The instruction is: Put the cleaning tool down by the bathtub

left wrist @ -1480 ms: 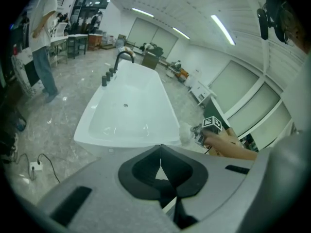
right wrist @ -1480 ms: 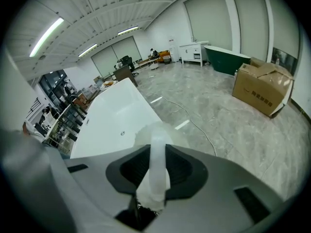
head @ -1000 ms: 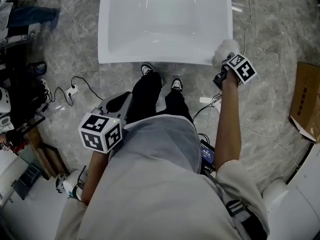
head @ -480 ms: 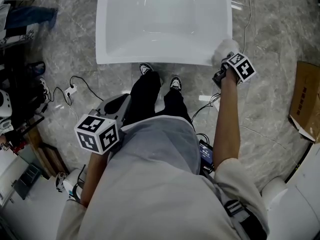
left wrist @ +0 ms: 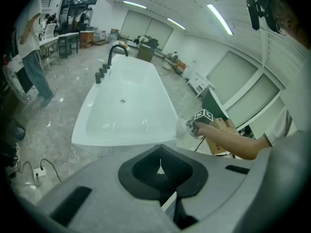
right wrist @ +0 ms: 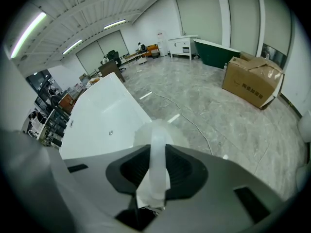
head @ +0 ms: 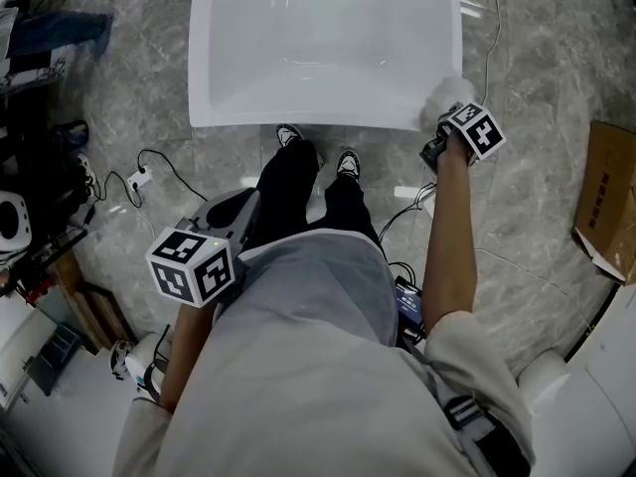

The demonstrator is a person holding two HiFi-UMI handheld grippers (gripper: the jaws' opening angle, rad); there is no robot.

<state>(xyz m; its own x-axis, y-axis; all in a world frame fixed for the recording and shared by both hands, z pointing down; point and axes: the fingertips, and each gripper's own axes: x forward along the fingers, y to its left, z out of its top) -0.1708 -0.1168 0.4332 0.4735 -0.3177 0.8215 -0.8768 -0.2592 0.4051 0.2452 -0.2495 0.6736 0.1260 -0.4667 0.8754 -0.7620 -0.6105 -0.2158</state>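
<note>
The white bathtub point(head: 323, 43) fills the top of the head view. My right gripper point(head: 443, 127) hovers at its near right corner, shut on the handle of the cleaning tool point(head: 447, 94), whose fluffy white head lies against the tub rim. In the right gripper view the translucent handle point(right wrist: 158, 159) stands between the jaws, with the round head point(right wrist: 163, 130) beyond and the bathtub point(right wrist: 104, 115) to the left. My left gripper point(head: 237, 207) hangs low by the person's left thigh. Its jaws meet with nothing between them point(left wrist: 159, 165), facing the bathtub point(left wrist: 126, 108).
The person's shoes point(head: 290, 137) stand just before the tub. A power strip and cable point(head: 142, 178) lie on the marble floor at left, and more cable point(head: 412, 207) at right. A cardboard box point(head: 606, 197) sits far right, dark shelving point(head: 30, 167) far left. Another person point(left wrist: 34, 57) stands beyond the tub.
My left gripper has drifted slightly left. The right gripper and the cleaning tool stay almost still at the tub corner.
</note>
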